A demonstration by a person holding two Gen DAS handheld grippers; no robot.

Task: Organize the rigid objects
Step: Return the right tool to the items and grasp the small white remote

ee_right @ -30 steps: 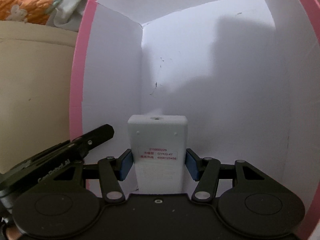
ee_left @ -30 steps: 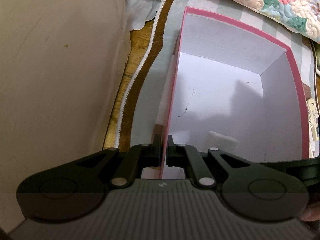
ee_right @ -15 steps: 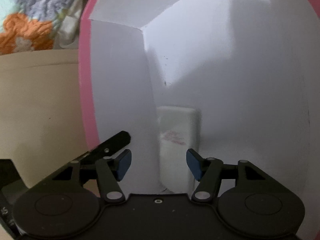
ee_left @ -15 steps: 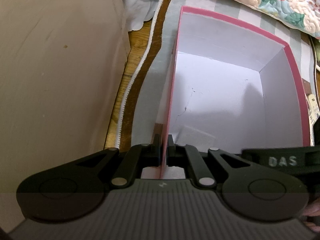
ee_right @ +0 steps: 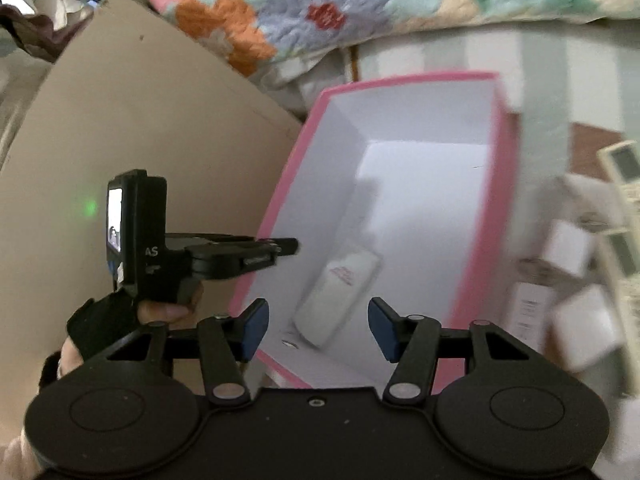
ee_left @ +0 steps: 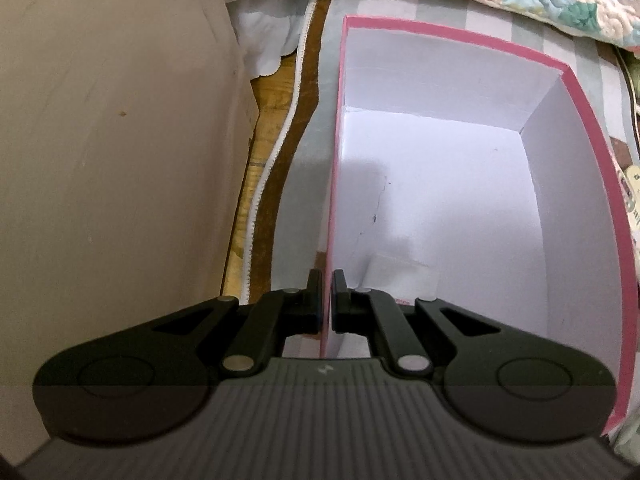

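A pink box with white inside (ee_left: 592, 184) stands open on the striped cloth; it also shows in the right wrist view (ee_right: 500, 184). My left gripper (ee_left: 327, 300) is shut on the box's left wall near the front corner. A white rectangular device with a red label (ee_right: 340, 296) lies on the box floor by the left wall; in the left wrist view it shows faintly (ee_left: 400, 276). My right gripper (ee_right: 318, 324) is open and empty, raised above the box's near edge.
A tall beige panel (ee_left: 112, 140) stands left of the box. A flowered quilt (ee_right: 320, 4) lies behind it. Several white boxes (ee_right: 568, 248) and remote controls (ee_right: 622, 164) lie to the right of the box.
My right gripper has let go of the white device, which now lies in the box, and has pulled back and up out of the box. My left gripper still holds the wall.
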